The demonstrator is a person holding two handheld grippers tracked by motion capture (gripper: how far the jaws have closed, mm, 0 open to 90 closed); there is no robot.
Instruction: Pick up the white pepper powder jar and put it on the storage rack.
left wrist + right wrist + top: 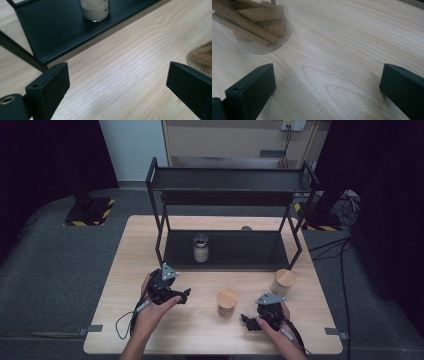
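A glass jar of pale powder with a metal lid [200, 248] [96, 10] stands on the lower tier of a black two-tier rack [230, 251] [50, 32]. Two wooden-lidded jars stand on the table. One is in the middle [227, 301] and holds brown sticks [254, 22]. The other is farther right [283, 282]. My left gripper [184, 295] [118, 72] is held open over bare wood in front of the rack, left of the middle jar. My right gripper [248, 321] [328, 71] is open near the front edge, just right of that jar, with nothing between its jaws.
The wooden table [125, 285] is bare at its front left. The rack's upper tier [230, 180] overhangs the back half. A small dark round thing [246, 228] sits behind the rack. Grey carpet and black stands surround the table.
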